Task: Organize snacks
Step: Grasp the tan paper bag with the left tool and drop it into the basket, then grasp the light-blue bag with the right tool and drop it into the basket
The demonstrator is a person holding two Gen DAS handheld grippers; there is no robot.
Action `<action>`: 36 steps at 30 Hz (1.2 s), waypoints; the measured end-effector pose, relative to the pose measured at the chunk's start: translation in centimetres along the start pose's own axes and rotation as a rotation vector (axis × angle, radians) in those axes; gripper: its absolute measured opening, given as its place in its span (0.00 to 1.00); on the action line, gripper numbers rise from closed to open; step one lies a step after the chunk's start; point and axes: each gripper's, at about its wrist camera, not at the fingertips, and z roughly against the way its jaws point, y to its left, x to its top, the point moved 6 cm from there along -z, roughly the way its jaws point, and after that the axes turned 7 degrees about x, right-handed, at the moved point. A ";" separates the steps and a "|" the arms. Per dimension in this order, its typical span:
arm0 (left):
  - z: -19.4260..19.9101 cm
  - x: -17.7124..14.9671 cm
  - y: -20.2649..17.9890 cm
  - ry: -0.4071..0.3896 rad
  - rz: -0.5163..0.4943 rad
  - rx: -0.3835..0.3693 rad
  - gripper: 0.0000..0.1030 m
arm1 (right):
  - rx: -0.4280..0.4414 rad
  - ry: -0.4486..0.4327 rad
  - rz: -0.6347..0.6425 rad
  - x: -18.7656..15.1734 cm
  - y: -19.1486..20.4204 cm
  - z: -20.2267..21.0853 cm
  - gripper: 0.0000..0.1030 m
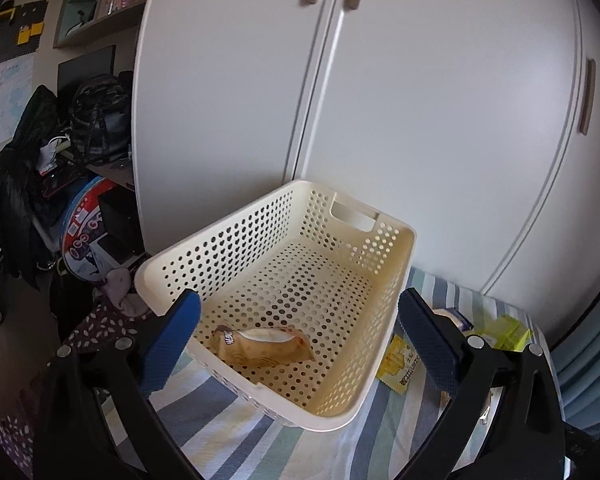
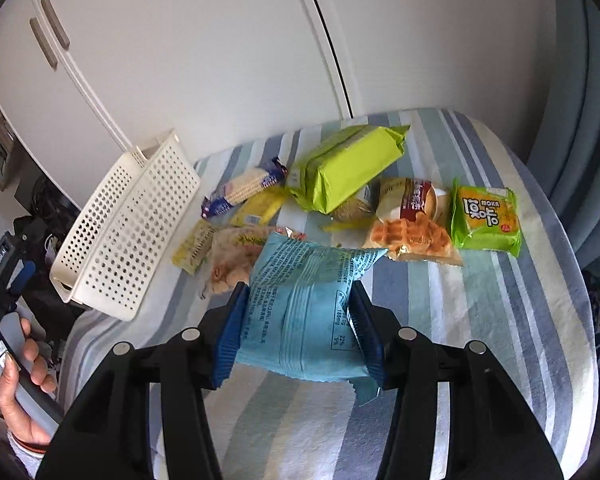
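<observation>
Jaws of the right gripper (image 2: 300, 330) are clamped on a blue packet (image 2: 304, 300), pads pressing in from both long sides near its lower half. It looks light and soft: the foil puckers between the pads and the upper end stands free, so my read is crinkly, slippery film with something crushable inside. A hold across the middle suits it; pinch harder and the contents may break, pinch a crimped end and it could slide out.

Left gripper (image 1: 300, 340) is spread wide with nothing between the pads, hanging over the near rim of the basket (image 1: 228, 240). One tan packet (image 1: 260, 344) lies on the basket floor by the near wall. The basket sits at the bed's left edge, hard by the wardrobe.

Out past the blue packet, the other snacks crowd the middle of the striped bed (image 2: 440, 380): a waffle (image 2: 412, 240), a green packet (image 2: 486, 220) towards the right edge, a big lime bag (image 2: 344, 168) propped on others, a corn-print packet (image 2: 244, 190) nearer the basket.

Hard to read: what lies under the lime bag, and the pale packets just behind the blue one, half covered by it. From the right camera the basket's inside is hidden. A hand (image 2: 20, 380) at the left border holds the other handle.
</observation>
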 end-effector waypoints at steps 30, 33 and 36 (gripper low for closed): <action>0.0 2.0 6.6 -0.022 0.137 0.143 0.97 | 0.019 0.004 0.329 4.3 17.0 -6.9 0.91; 0.2 1.9 6.3 -0.016 0.141 0.130 0.97 | -0.008 0.121 0.249 2.3 13.5 -9.7 0.91; 0.4 1.9 5.7 -0.028 0.119 0.126 0.97 | -0.006 0.183 0.206 0.7 12.0 -11.4 0.91</action>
